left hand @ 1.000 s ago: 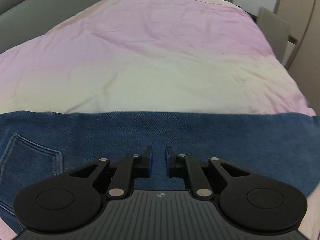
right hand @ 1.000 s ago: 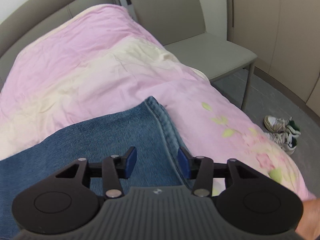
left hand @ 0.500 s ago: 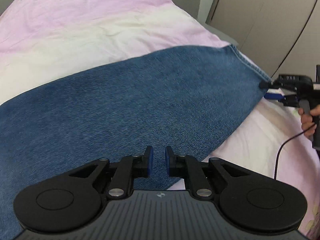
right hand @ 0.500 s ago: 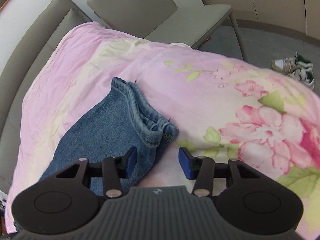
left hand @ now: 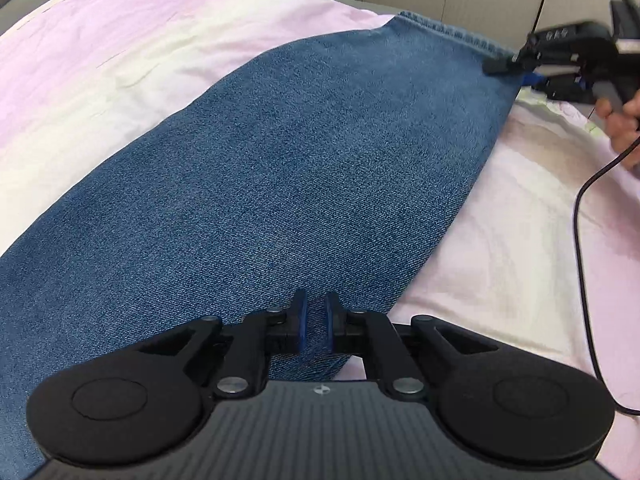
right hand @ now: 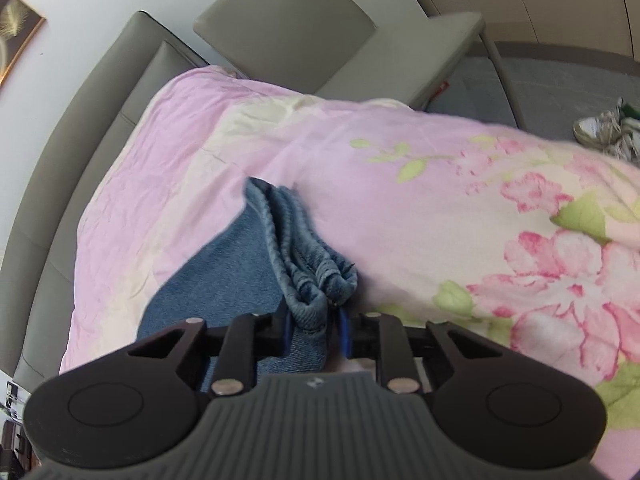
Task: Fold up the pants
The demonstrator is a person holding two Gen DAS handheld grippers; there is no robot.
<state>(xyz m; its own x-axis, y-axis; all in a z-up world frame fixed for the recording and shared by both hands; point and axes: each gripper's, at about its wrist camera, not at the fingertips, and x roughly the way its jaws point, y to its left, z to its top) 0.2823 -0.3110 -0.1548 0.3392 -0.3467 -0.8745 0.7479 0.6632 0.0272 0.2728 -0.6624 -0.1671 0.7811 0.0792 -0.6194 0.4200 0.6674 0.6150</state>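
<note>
The pants (left hand: 280, 168) lie across the pink duvet (left hand: 120, 52). The right gripper (right hand: 313, 332) pinches the stacked hems at 2 o'clock, likely to carry them over; the left gripper (left hand: 312, 326) clamps the near fold, anchoring it

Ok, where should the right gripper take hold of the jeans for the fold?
At the hem end of the jeans, near corner, coming along the leg from the open end. The stacked hems bunch there between the right gripper fingers, thick enough to pinch all layers off the duvet.
</note>
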